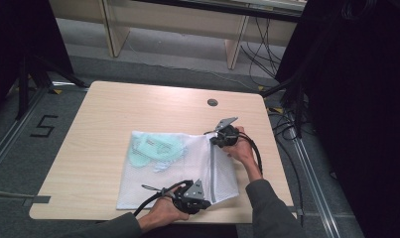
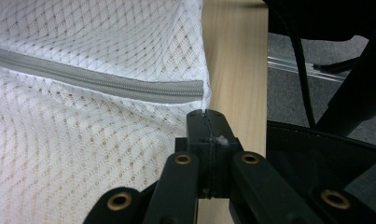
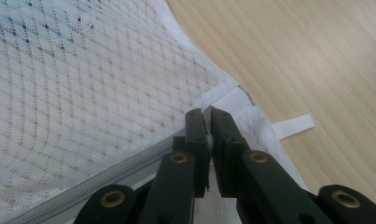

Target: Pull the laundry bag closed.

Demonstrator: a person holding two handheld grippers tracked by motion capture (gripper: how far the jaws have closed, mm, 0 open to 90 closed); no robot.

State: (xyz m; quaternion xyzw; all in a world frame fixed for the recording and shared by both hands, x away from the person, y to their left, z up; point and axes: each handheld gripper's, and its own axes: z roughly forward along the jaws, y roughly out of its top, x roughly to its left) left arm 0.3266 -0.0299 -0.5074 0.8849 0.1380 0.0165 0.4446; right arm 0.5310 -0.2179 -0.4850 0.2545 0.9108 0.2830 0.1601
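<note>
A white mesh laundry bag (image 1: pixel 172 173) lies flat on the wooden table (image 1: pixel 113 109), with a pale teal garment (image 1: pixel 150 148) showing through its far left part. A grey zip (image 1: pixel 213 168) runs along its right side. My left gripper (image 1: pixel 207 202) is at the bag's near right corner. In the left gripper view its jaws (image 2: pixel 206 114) are pressed together on the mesh edge (image 2: pixel 83 140), just past the zip's end (image 2: pixel 195 88). My right gripper (image 1: pixel 213 140) is at the far right corner, jaws (image 3: pixel 208 112) closed on white fabric where the zip (image 3: pixel 83 186) ends.
A white loop tab (image 3: pixel 293 125) sticks out of the bag's corner onto the wood. A round grey cable hole (image 1: pixel 212 102) sits near the table's far edge. Black cables (image 1: pixel 287 124) and dark drapes stand to the right. The floor beyond the table's left edge carries a painted 5 (image 1: pixel 43 125).
</note>
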